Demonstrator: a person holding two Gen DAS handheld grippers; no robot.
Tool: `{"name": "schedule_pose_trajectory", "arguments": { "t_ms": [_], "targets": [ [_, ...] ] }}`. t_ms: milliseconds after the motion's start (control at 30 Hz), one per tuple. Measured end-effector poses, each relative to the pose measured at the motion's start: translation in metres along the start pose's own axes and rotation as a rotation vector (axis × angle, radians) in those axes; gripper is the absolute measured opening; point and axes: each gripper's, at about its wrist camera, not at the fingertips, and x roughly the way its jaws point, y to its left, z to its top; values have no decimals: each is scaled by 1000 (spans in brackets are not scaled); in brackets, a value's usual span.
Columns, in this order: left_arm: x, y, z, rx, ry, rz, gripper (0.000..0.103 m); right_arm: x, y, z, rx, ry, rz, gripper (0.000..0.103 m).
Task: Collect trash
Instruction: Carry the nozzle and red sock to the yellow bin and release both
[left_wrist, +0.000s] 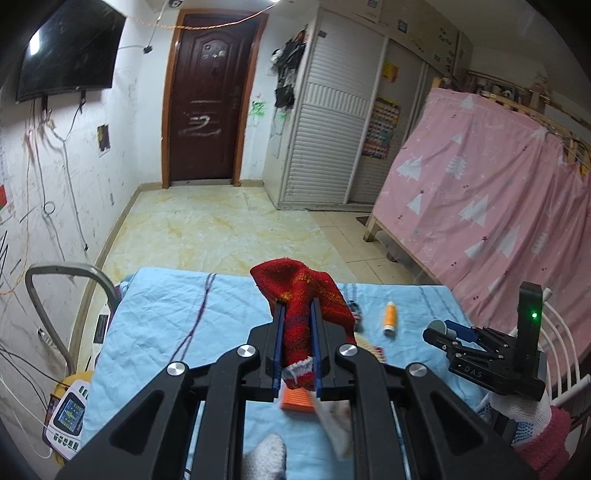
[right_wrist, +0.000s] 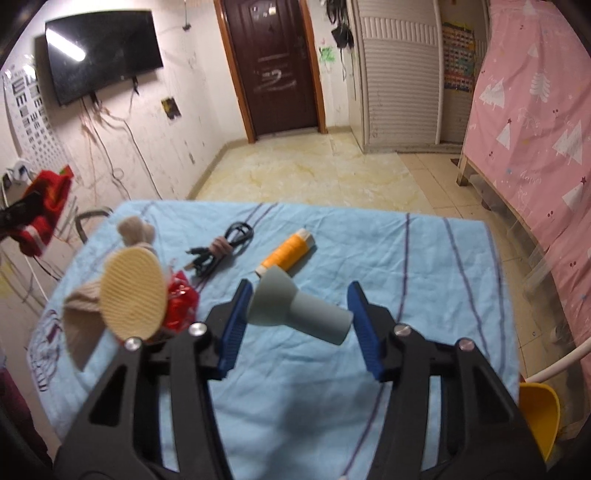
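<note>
In the left wrist view my left gripper (left_wrist: 297, 314) is shut on a red knitted sock (left_wrist: 299, 288), held above the blue-clothed table (left_wrist: 155, 332). The same sock (right_wrist: 46, 206) shows at the far left of the right wrist view. My right gripper (right_wrist: 299, 325) is shut on a grey funnel-shaped piece (right_wrist: 295, 310), gripped end to end between the blue pads (right_wrist: 236, 321) just above the cloth. In the left wrist view the right gripper (left_wrist: 448, 330) sits at the table's right edge, held by a gloved hand (left_wrist: 524, 406).
On the cloth (right_wrist: 406, 295) lie an orange thread spool (right_wrist: 286, 253), a black cable (right_wrist: 218, 251), a round beige pad (right_wrist: 133, 295), a red wrapper (right_wrist: 181, 306) and beige socks (right_wrist: 135, 229). An orange block (left_wrist: 295, 400) and white tissue (left_wrist: 336, 421) lie near me. A yellow scoop (right_wrist: 539, 417) stands right.
</note>
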Motion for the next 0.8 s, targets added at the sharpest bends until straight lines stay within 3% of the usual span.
{"name": "schedule_pose_trajectory", "arguments": {
  "t_ms": [267, 567, 800],
  "targets": [
    [-16, -56, -4, 72, -11, -52, 4, -54, -29, -12, 38, -94, -17, 51],
    [-26, -136, -16, 167, -6, -129, 4, -116, -96, -45, 158, -192, -87, 51],
    [-20, -206, -30, 254, 21, -196, 4, -146, -151, -80, 253, -220, -146, 51]
  ]
}}
